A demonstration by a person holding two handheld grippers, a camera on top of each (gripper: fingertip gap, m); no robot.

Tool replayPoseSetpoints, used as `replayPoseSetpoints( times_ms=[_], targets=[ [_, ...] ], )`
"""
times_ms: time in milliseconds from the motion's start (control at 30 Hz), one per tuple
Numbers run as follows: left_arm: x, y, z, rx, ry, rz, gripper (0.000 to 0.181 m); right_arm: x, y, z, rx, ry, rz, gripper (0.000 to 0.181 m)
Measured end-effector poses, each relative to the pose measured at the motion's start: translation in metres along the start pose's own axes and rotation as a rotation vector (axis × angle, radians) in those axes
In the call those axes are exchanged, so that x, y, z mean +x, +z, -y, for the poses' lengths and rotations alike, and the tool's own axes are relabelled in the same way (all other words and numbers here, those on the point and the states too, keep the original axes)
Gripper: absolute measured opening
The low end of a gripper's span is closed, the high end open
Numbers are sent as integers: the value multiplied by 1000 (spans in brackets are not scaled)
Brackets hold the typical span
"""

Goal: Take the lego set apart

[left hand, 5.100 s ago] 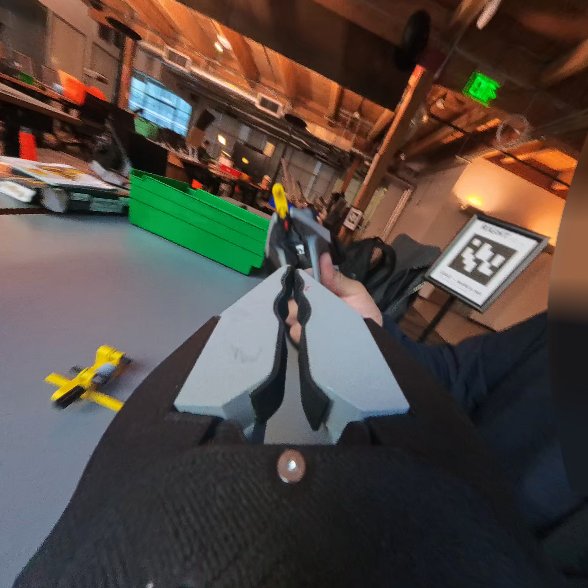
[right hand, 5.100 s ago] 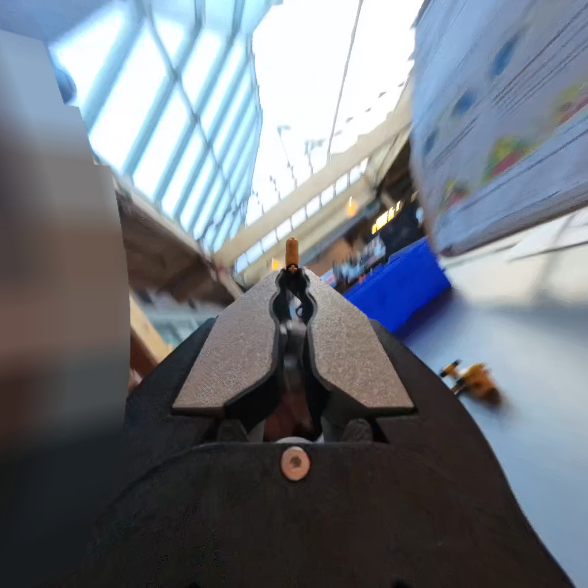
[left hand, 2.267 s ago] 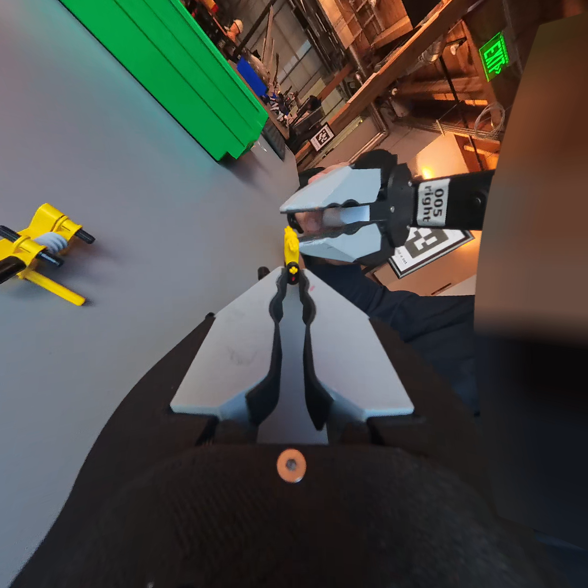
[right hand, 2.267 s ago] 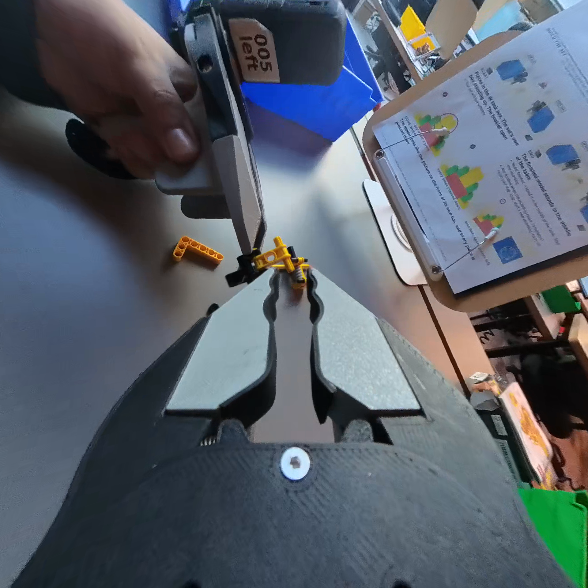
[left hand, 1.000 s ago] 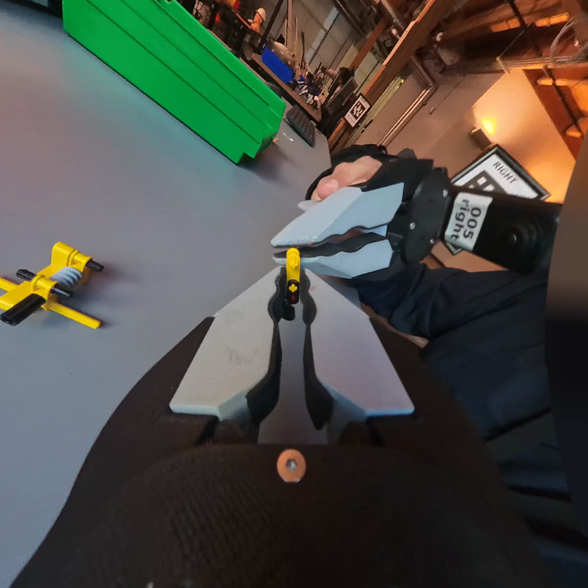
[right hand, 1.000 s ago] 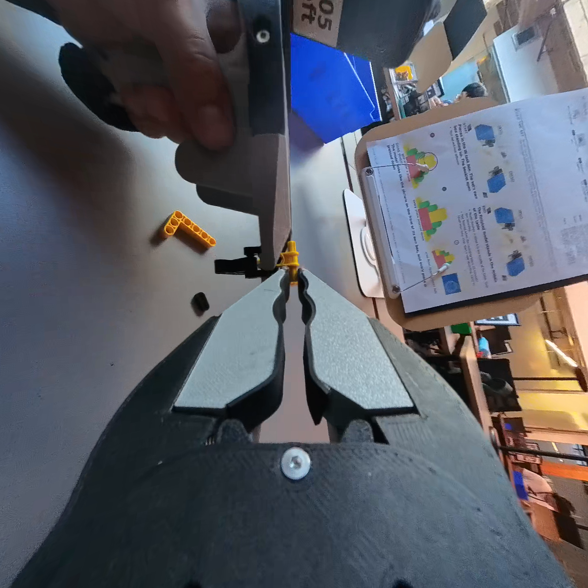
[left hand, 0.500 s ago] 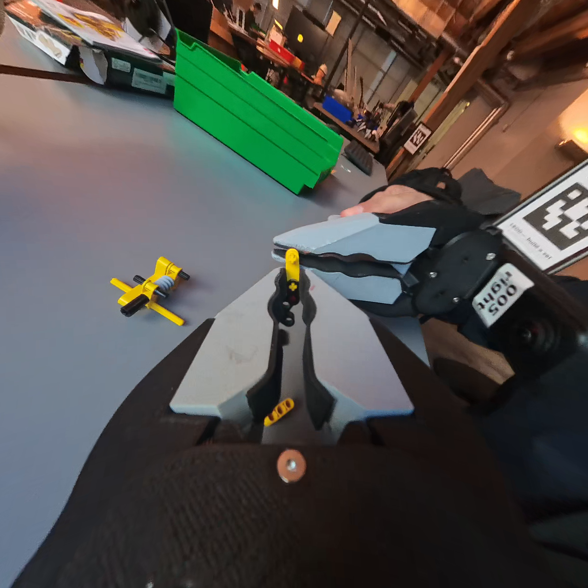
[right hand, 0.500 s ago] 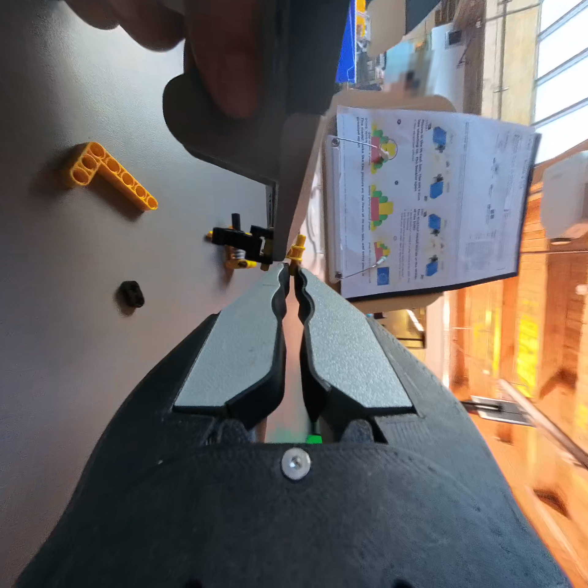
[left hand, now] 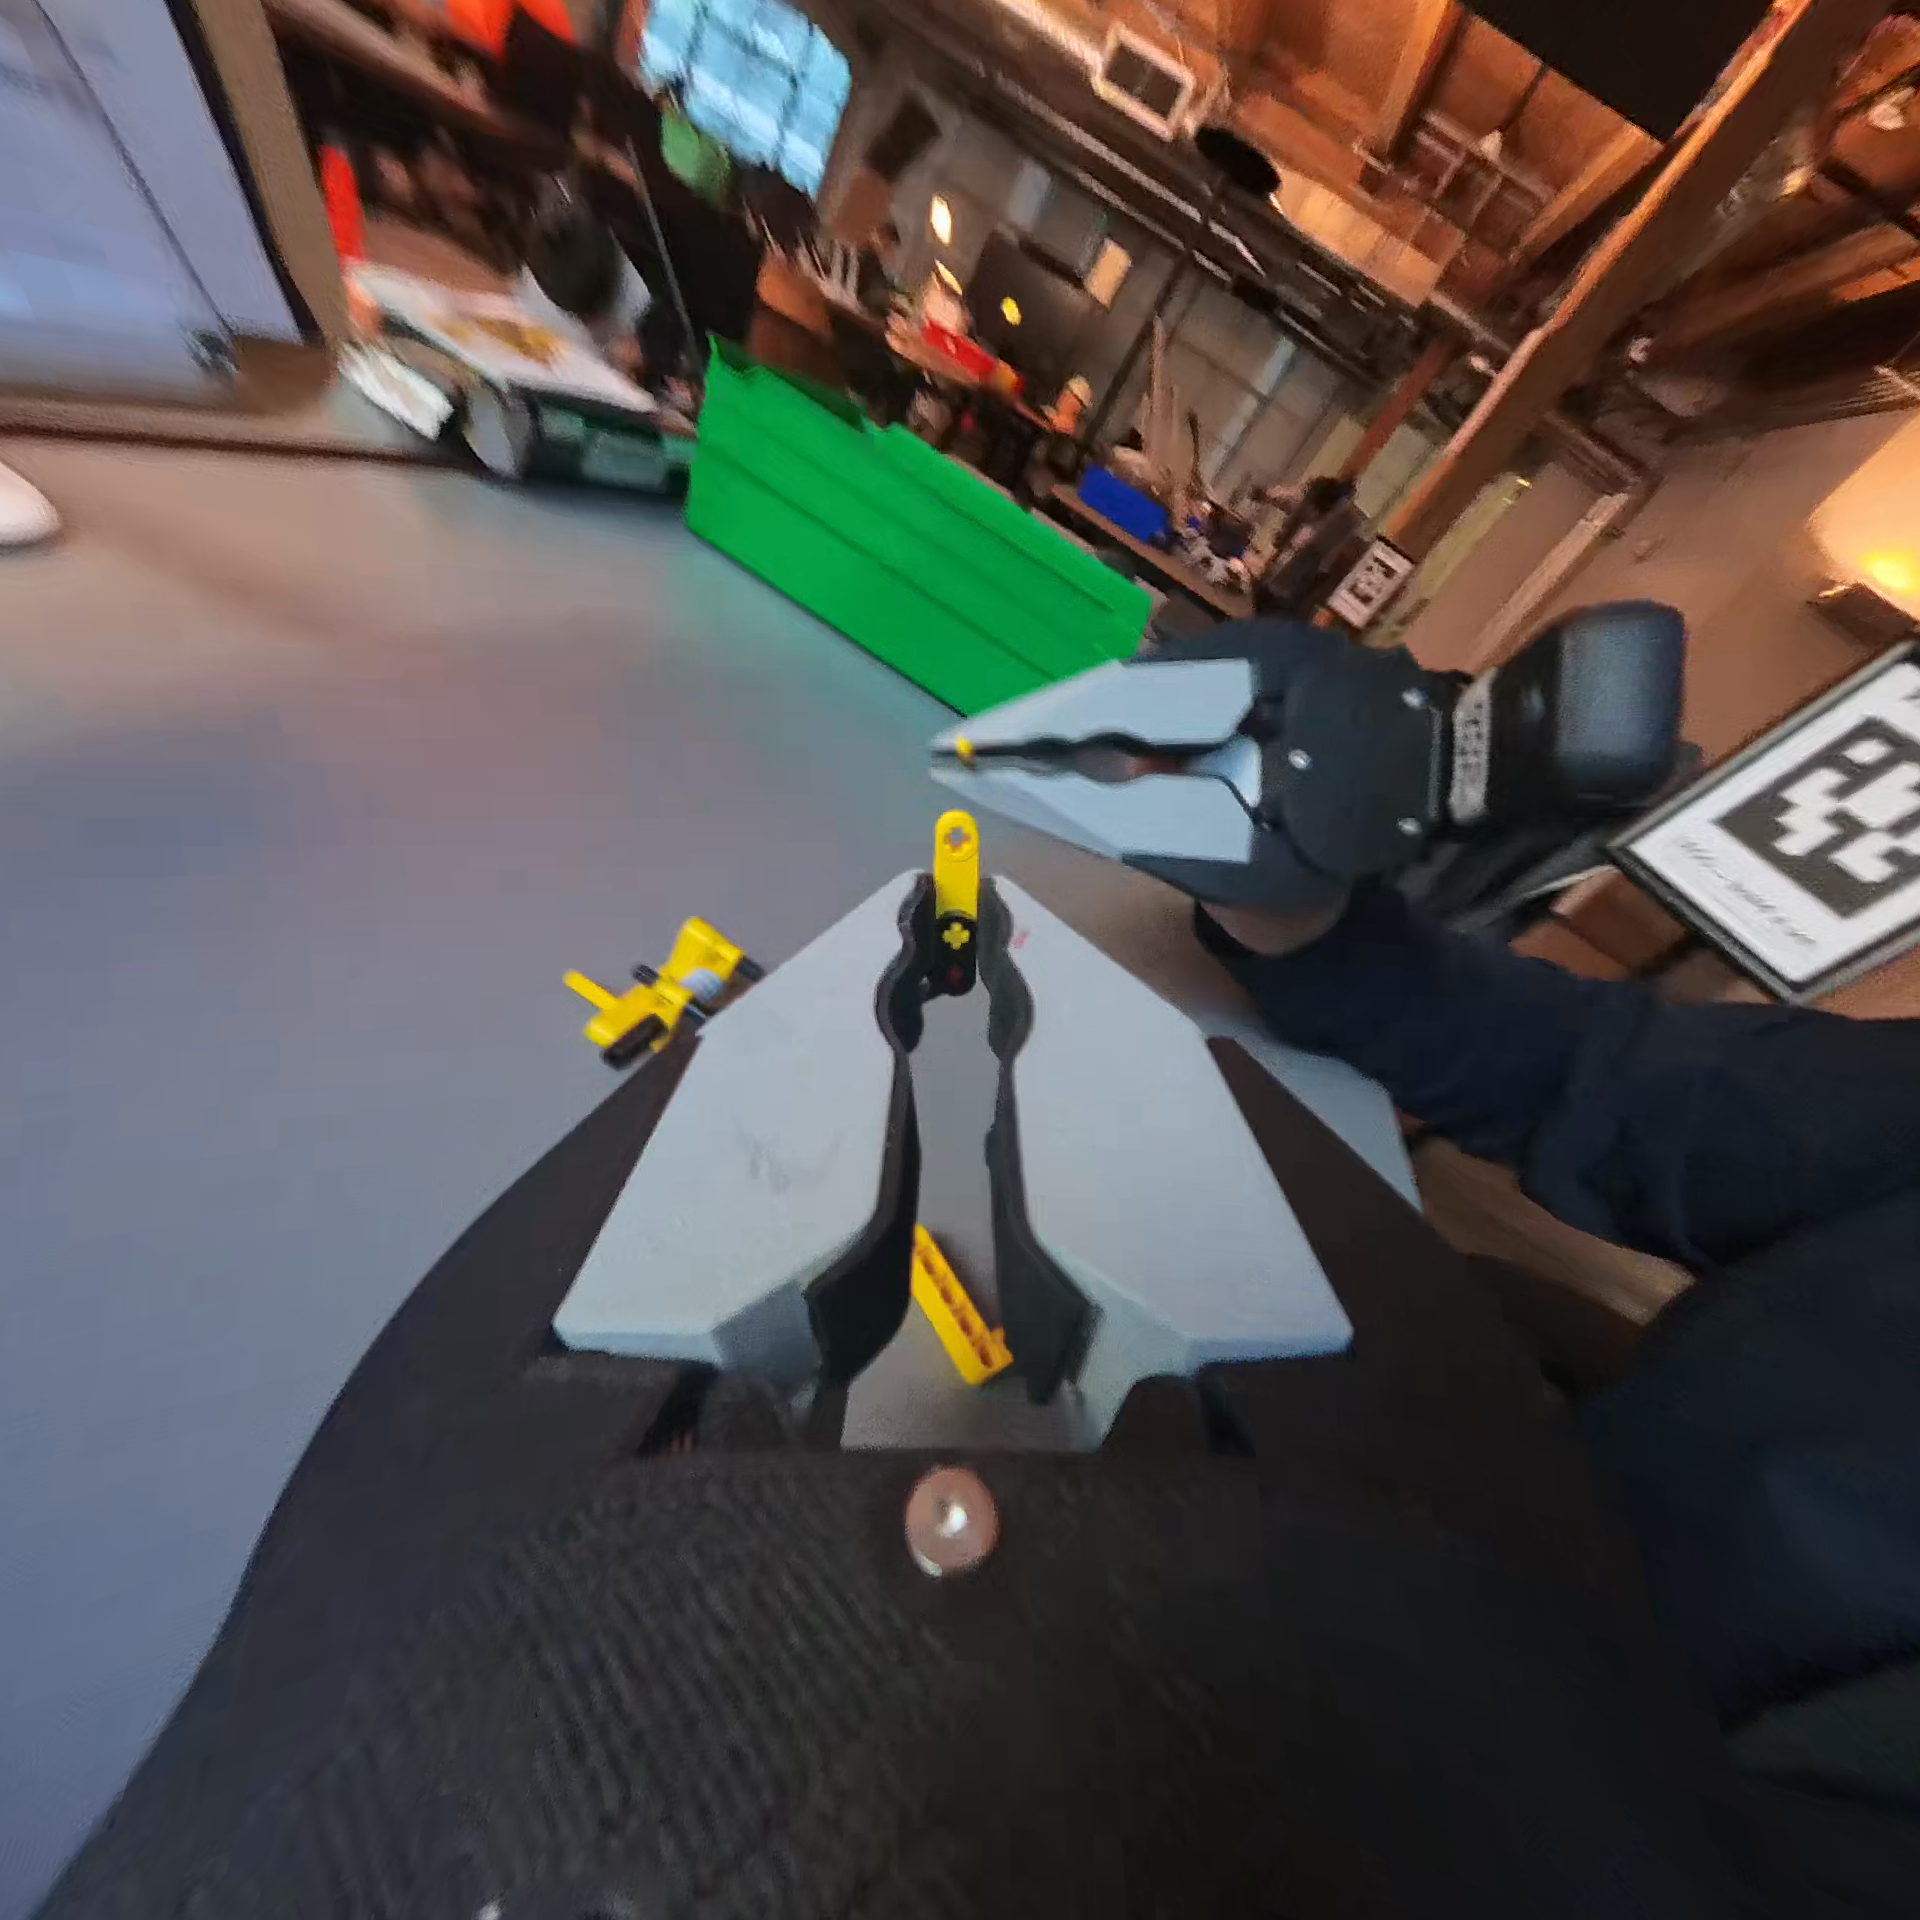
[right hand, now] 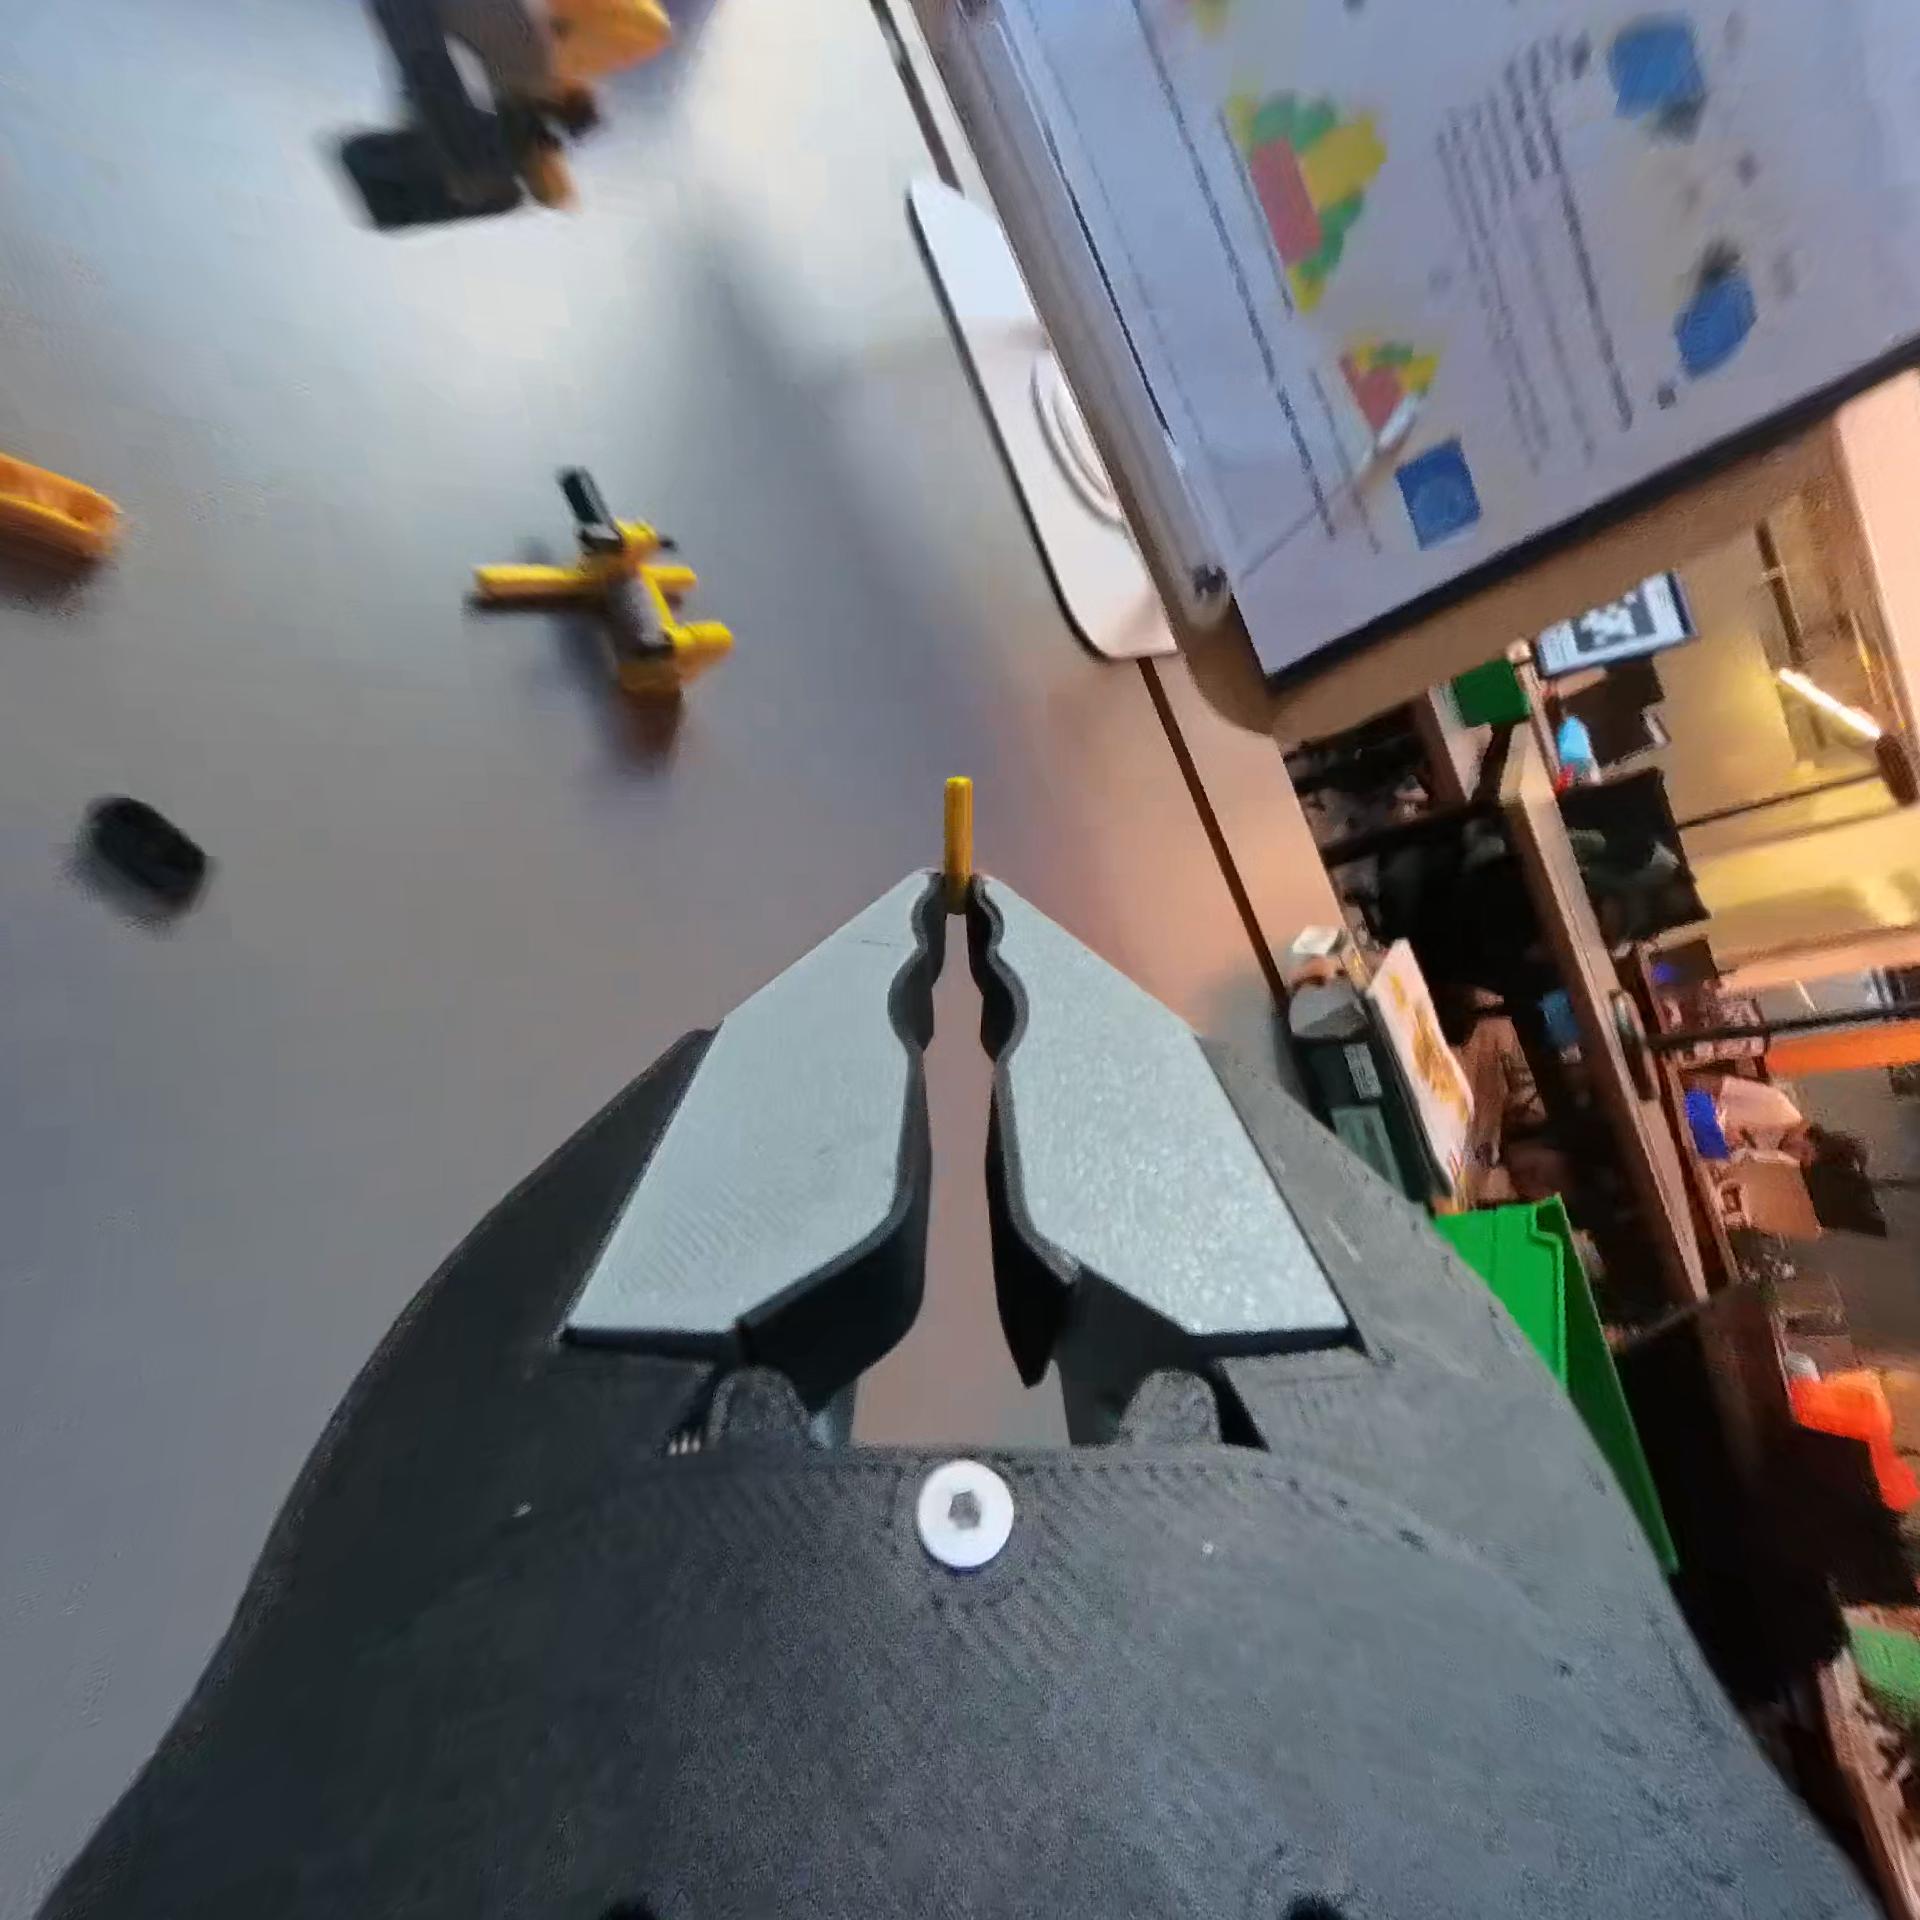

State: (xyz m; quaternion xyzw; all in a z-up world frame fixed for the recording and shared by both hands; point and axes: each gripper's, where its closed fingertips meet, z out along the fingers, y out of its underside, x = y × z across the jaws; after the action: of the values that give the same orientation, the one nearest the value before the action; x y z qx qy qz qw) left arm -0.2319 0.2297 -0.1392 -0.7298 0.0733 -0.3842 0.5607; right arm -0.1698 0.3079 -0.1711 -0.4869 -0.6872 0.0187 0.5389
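Yellow link, left wrist view: a short yellow plastic lego link with a cross hole (left hand: pixel 956 868), joined to a black connector, stands upright in the tips of the left gripper (left hand: pixel 948 914); its fingers are clamped on that black-and-yellow piece, probably so the yellow end stays exposed.
Right gripper, same view: the grey-fingered right gripper (left hand: pixel 951 762) hangs just above and right of the link, apart from it, fingers pressed together with a speck of yellow at the tip.
Loose parts: a yellow perforated lego beam (left hand: pixel 958 1311) lies on the grey table (left hand: pixel 312 779), seen through the gap between the left fingers; a yellow-and-black lego sub-assembly with a grey spring (left hand: pixel 665 992) rests on the table to the left.
Background: green plastic bins (left hand: pixel 904 571) sit at the far edge.

Yellow pin, right wrist view: the right gripper (right hand: pixel 956 896) is closed on a thin yellow lego pin (right hand: pixel 957 826) that sticks straight out past the fingertips, held by its base, apparently a piece freed from the link.
Table, same view: the sub-assembly (right hand: pixel 618 603), a small black lego bush (right hand: pixel 145 847) and an orange beam end (right hand: pixel 52 516) lie scattered, well apart.
Top edge: the left gripper's blurred tip with its piece (right hand: pixel 488 114).
Stand: a printed instruction sheet on a board (right hand: pixel 1455 260) is propped at the right.
Judgement: the set is partly dismantled; the pin likely needs setting down next.
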Motion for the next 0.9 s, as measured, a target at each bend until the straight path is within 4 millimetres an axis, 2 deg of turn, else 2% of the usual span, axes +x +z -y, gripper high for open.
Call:
replayPoseSetpoints(
  times_ms=[33,133,167,233,267,367,433,533,600,700,767,900],
  targets=[
    [1,4,-3,-12,-27,-18,6,0,2,-8,-8,7,20,1],
    [11,12,-18,-90,-39,-68,6,-35,3,-25,-13,125,338,2],
    [13,14,-21,-94,-36,-79,6,-43,3,-26,-9,179,422,13],
    [19,19,-29,-140,-60,-115,6,-56,5,-33,-48,234,547,16],
    [22,20,-30,-141,-64,-129,6,-56,9,-41,-78,245,551,19],
    [26,21,-33,-149,-73,-154,6,-46,7,-40,-62,294,546,23],
    [29,20,-30,-137,-66,-177,6,-40,-3,-20,55,347,573,23],
    [42,20,-26,-105,-17,-268,5,-43,-34,34,336,467,729,32],
    [50,21,-24,-85,2,-311,6,-45,-54,62,483,501,809,30],
    [57,19,-21,-52,31,-352,6,-47,-65,73,558,441,784,4],
    [58,19,-19,-40,35,-355,6,-46,-64,73,549,433,762,1],
    [59,22,-18,-26,9,-369,6,-48,-65,79,557,499,814,10]
  ],
)
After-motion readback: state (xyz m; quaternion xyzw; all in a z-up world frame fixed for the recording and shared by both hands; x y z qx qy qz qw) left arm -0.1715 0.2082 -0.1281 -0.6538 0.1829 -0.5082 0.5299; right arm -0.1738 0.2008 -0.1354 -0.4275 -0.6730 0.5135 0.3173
